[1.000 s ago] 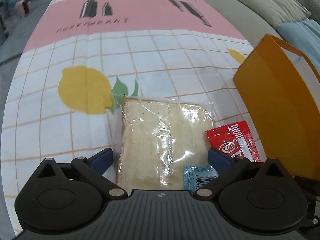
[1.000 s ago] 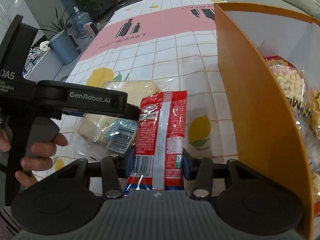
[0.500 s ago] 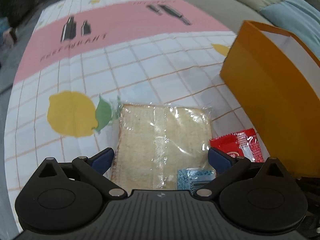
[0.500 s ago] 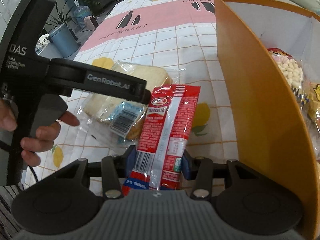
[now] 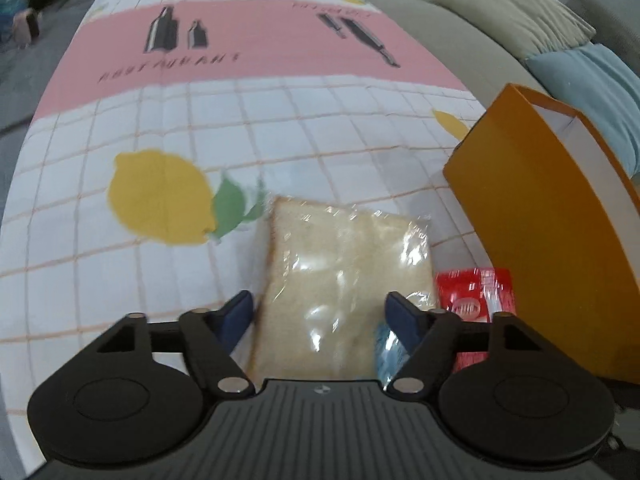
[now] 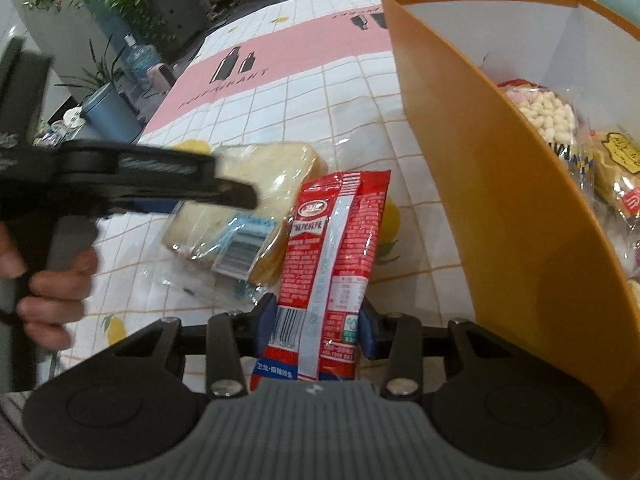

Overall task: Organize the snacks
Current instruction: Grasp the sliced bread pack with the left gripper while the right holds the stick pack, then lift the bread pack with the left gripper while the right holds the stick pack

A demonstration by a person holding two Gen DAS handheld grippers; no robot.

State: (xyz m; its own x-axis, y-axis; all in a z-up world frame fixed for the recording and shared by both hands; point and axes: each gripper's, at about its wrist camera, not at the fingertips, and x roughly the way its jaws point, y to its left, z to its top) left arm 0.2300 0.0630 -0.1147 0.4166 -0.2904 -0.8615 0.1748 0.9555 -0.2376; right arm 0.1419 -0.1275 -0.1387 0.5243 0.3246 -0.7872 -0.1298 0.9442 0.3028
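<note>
Your left tongs (image 5: 320, 312) have just been narrowing around the wrapped bread (image 5: 344, 280), which lies flat on the table (image 5: 320, 128) between the blue pads; the right pad seems to be at the wrapper's edge, the left one just beside it, so you have not gripped it yet. Your right tongs (image 6: 318, 320) have squeezed a little tighter and are clamped on the lower end of the red snack packet (image 6: 332, 256), holding it upright just beside the orange bag (image 6: 492, 216).

That placing makes sense: the bag stands open at the right with other snacks already inside, so the packet is kept raised near its wall, ready to go over the rim. The bread stays flat so both pads can meet its sides squarely. Its loose film looks slippery, so I'd judge a firm, even squeeze is needed.
</note>
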